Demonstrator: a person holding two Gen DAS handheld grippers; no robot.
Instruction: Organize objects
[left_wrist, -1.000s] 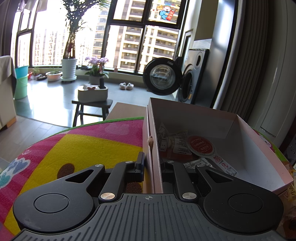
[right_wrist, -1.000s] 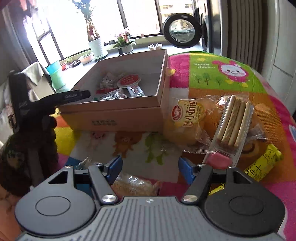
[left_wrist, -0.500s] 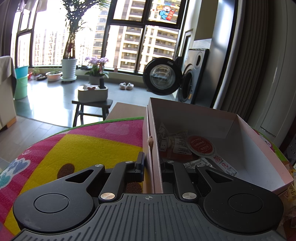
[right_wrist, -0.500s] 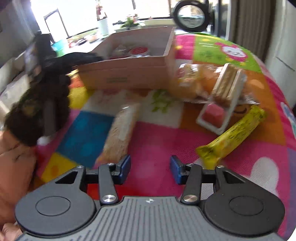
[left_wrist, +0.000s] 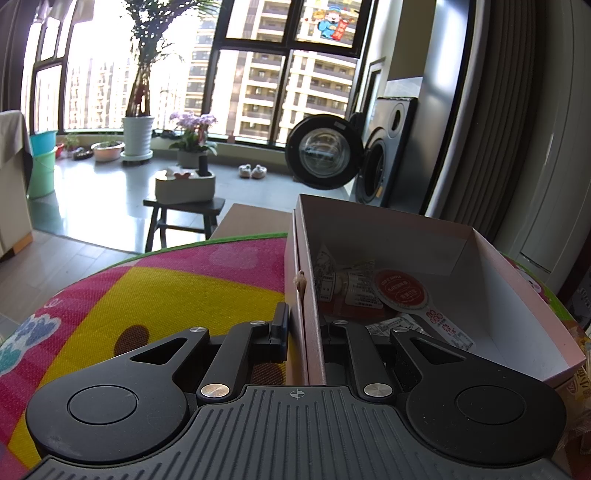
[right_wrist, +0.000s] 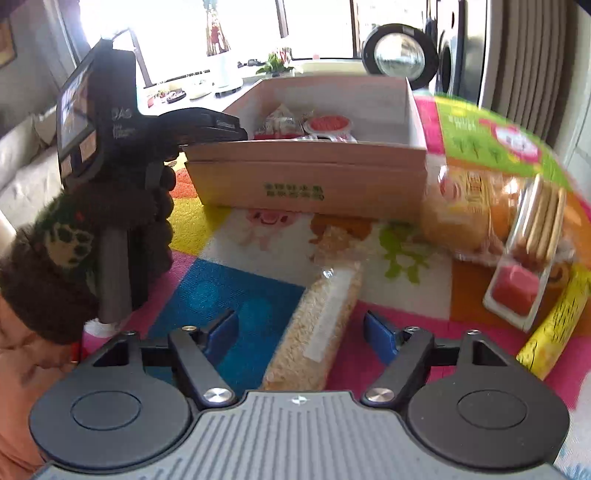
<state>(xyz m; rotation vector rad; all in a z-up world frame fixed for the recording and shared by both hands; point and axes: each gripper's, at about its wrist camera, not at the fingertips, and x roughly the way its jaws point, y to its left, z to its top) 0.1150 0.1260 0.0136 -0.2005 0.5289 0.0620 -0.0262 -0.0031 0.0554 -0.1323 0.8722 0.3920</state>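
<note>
An open cardboard box (left_wrist: 388, 236) stands on the colourful mat and holds several wrapped snacks, among them a red-labelled packet (left_wrist: 400, 291). My left gripper (left_wrist: 303, 328) is shut on the box's left wall, one finger outside and one inside. In the right wrist view the box (right_wrist: 310, 181) is ahead, and the left gripper (right_wrist: 207, 127) shows at its left corner. My right gripper (right_wrist: 301, 334) is open and low over the mat. A long clear packet of rice crackers (right_wrist: 325, 314) lies between its blue fingers (right_wrist: 221, 332), which stand apart from it.
Right of the box lie a bagged bread roll (right_wrist: 461, 206), a tray of biscuit sticks (right_wrist: 532, 251) and a yellow snack bar (right_wrist: 554, 325). A hand in a fuzzy brown sleeve (right_wrist: 74, 240) holds the left gripper's handle. Beyond the mat's edge (left_wrist: 207, 243) is open floor with a stool.
My right gripper has moved forward over the mat and spread its fingers wider, so the rice cracker packet now lies between them. The left gripper has kept its hold on the box wall.
</note>
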